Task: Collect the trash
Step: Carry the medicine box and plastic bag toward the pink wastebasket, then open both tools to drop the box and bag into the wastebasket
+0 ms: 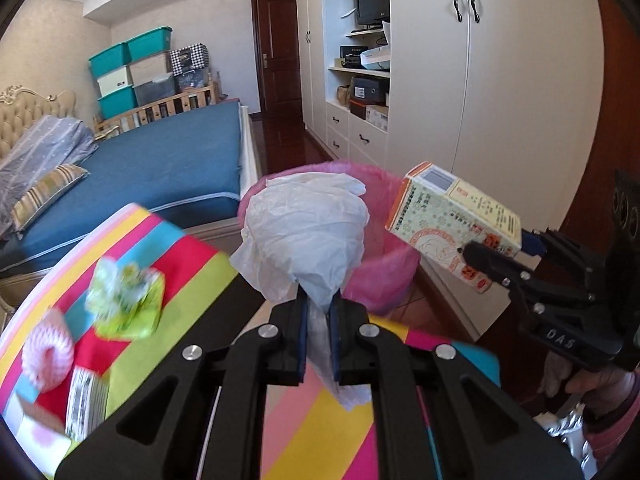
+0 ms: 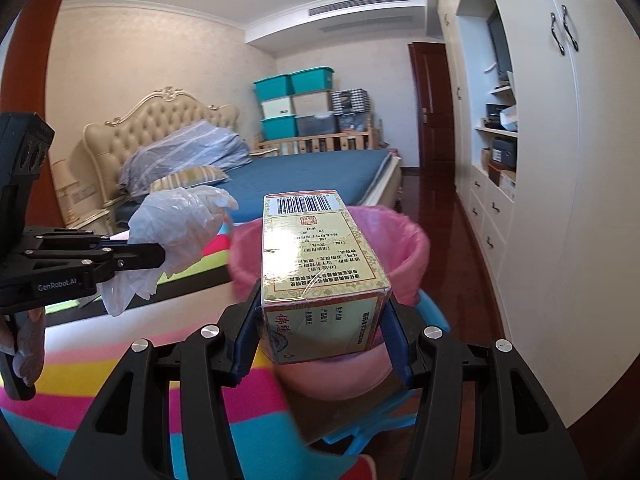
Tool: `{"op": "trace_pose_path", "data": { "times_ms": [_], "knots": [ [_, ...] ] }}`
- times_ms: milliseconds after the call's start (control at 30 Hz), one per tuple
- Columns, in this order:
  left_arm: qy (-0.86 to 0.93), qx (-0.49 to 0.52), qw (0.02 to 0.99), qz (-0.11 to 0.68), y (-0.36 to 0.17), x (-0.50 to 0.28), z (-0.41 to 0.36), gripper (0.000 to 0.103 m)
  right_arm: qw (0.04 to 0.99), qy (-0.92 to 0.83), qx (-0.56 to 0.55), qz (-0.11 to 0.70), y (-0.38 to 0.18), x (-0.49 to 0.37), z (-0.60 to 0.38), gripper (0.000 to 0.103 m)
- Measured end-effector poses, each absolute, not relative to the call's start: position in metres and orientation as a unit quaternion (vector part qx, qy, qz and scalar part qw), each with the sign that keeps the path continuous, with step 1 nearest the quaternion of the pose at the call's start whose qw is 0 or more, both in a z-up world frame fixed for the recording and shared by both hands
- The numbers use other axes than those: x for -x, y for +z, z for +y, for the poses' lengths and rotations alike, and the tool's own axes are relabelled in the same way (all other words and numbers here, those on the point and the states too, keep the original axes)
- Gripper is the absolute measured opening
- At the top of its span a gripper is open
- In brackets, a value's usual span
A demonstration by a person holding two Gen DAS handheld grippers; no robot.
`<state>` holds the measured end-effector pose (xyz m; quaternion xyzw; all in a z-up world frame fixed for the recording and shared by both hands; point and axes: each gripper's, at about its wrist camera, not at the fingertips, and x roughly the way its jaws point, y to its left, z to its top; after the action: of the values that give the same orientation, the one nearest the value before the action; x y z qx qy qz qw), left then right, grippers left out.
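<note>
A table under a striped cloth (image 1: 192,268) fills the lower left of the left wrist view. Past its far edge, at frame centre, stands a bin lined with a pink bag (image 1: 380,276); in the right wrist view the same bin (image 2: 404,240) sits at centre, behind the held box.

The right gripper (image 2: 320,320) is clamped on a yellow medicine box (image 2: 320,264), its blue pads pressed on the two sides, jaws partly apart. From the left wrist view that gripper (image 1: 486,258) comes in from the right edge, the box (image 1: 456,220) tilted just beside the bin's rim.

The left gripper (image 1: 319,312) has its jaws closed together on a crumpled clear plastic glove (image 1: 308,232), which balloons above the fingertips in front of the bin. In the right wrist view it shows at the left edge (image 2: 160,256), the glove (image 2: 180,228) bunched past it.

On the cloth at lower left lie a blurred green wrapper (image 1: 128,300), a pink foam ring (image 1: 48,352) and a barcoded carton (image 1: 86,400).
</note>
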<state>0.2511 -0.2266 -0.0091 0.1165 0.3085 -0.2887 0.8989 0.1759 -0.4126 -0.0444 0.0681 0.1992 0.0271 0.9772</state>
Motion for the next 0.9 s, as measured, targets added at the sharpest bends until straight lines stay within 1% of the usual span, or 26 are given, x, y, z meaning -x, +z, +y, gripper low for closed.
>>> {"op": "trace_pose_path", "data": {
  "times_ms": [300,400,433,467,500,533,633,700,733,767,900],
  "knots": [
    [-0.286,-0.082,0.896,0.330,-0.001,-0.319,-0.265,0.009,0.976,-0.008,-0.062,0.207,-0.039,-0.239,-0.436,0.052],
    [-0.298,-0.059,0.892,0.334,-0.002,-0.338,-0.271,0.013,0.975,-0.008,-0.059,0.212,-0.042,-0.255,-0.437,0.053],
    [-0.289,-0.059,0.897,0.330,-0.003,-0.343,-0.274,0.022,0.975,-0.005,-0.057,0.213,-0.044,-0.260,-0.437,0.054],
    [-0.283,-0.058,0.900,0.327,-0.004,-0.345,-0.274,0.042,0.975,0.002,-0.055,0.215,-0.047,-0.265,-0.436,0.060],
    [-0.276,-0.053,0.903,0.324,-0.004,-0.347,-0.273,0.054,0.975,-0.001,-0.051,0.218,-0.048,-0.268,-0.437,0.064],
    [-0.260,-0.043,0.911,0.318,-0.005,-0.346,-0.269,0.069,0.975,-0.006,-0.050,0.217,-0.049,-0.267,-0.438,0.066],
    [-0.242,-0.038,0.916,0.317,-0.009,-0.341,-0.256,0.072,0.976,-0.003,-0.060,0.208,-0.051,-0.253,-0.440,0.068],
    [-0.226,-0.047,0.922,0.312,-0.011,-0.332,-0.243,0.080,0.978,-0.003,-0.056,0.203,-0.052,-0.238,-0.438,0.069],
    [-0.214,-0.052,0.925,0.308,-0.012,-0.325,-0.236,0.089,0.978,-0.002,-0.056,0.202,-0.053,-0.232,-0.438,0.069],
    [-0.206,-0.056,0.928,0.305,-0.012,-0.319,-0.231,0.094,0.978,0.000,-0.059,0.200,-0.054,-0.224,-0.438,0.069],
    [-0.190,-0.093,0.933,0.292,-0.015,-0.287,-0.211,0.098,0.978,0.007,-0.069,0.197,-0.059,-0.194,-0.429,0.069]
  ]
}}
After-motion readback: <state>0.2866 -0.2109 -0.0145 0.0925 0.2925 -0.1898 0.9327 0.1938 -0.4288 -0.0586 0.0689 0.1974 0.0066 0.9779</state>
